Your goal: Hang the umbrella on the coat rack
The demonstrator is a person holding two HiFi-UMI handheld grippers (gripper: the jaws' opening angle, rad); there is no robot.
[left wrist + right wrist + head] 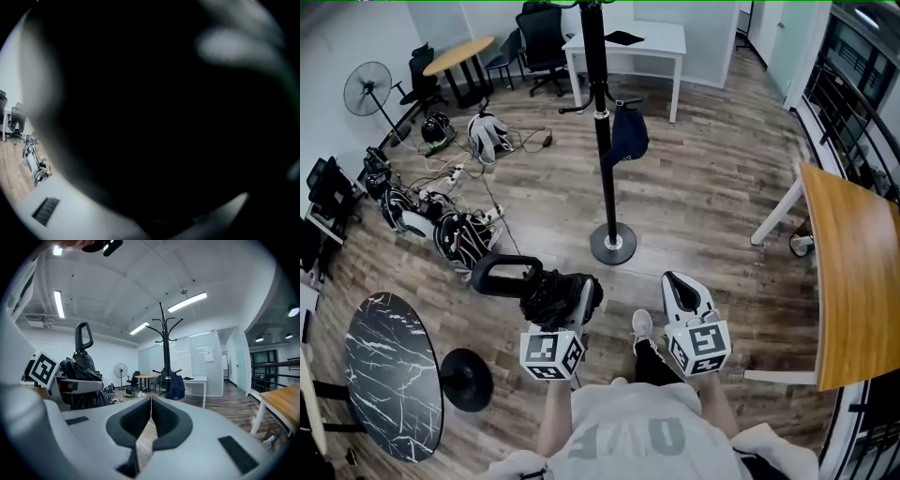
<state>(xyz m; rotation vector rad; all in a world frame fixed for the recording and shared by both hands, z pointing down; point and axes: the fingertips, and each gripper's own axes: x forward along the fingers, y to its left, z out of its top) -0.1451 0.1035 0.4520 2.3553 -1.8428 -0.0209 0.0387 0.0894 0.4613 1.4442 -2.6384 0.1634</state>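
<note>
A folded black umbrella (546, 295) with a loop handle (500, 275) lies across my left gripper (567, 305), whose jaws stand wide and are shut on its bundled fabric. Black umbrella cloth (159, 122) fills the left gripper view. The right gripper view shows the umbrella (83, 376) upright in the left gripper, handle (83, 336) on top. My right gripper (680, 289) is beside it, shut with nothing held; its pads (161, 416) meet at the tip. The black coat rack (602, 122) stands ahead on a round base, a dark blue bag (628, 136) hanging from it. The rack (165, 352) has several bare upper hooks.
A round marble table (392, 375) is at the lower left and a wooden table (853, 281) at the right. Helmets and cables (441, 225) litter the floor at the left. A fan (367, 89), office chairs (542, 37) and a white desk (628, 45) stand behind the rack.
</note>
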